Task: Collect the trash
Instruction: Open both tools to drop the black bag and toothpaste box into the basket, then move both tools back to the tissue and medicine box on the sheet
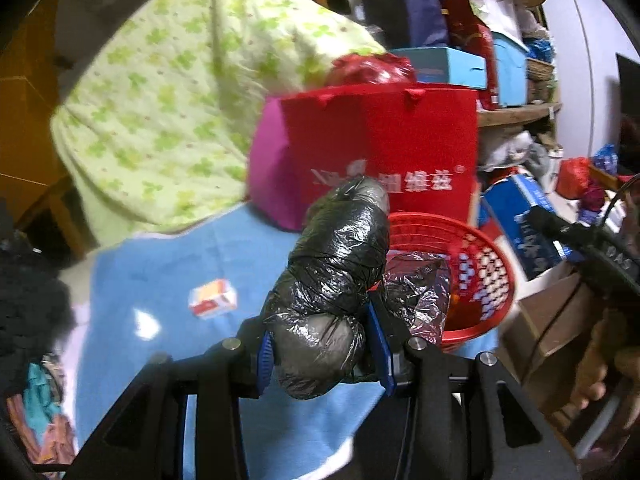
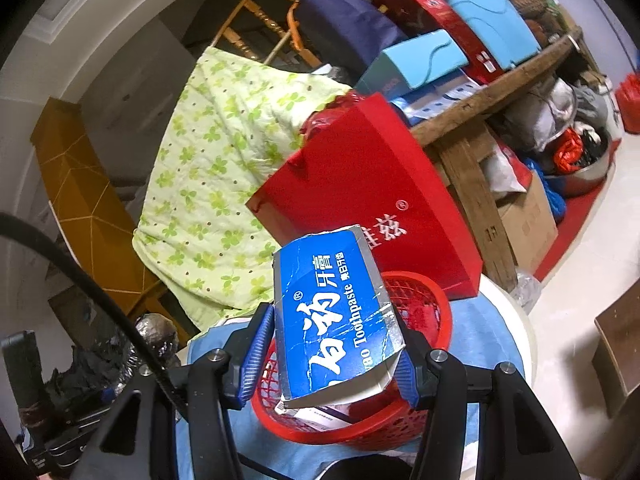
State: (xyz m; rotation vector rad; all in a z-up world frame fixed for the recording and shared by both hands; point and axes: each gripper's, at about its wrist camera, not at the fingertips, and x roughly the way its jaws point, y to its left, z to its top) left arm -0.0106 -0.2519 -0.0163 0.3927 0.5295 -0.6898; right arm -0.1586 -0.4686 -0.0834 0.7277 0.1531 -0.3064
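Overall, blue cloth (image 1: 160, 280) amid clutter.

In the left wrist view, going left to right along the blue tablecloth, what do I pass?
Small red and white box → wad of black plastic bag clamped in the left gripper → red mesh basket → blue carton.

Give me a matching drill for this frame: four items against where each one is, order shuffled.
Items:
1 black bag
2 toothpaste box
3 small carton
4 red gift bag

Places:
A lying on the blue cloth
B in the right tongs
C standing behind the red basket
D in the left tongs

Pairs: 1-D, 2-B, 3-A, 4-C
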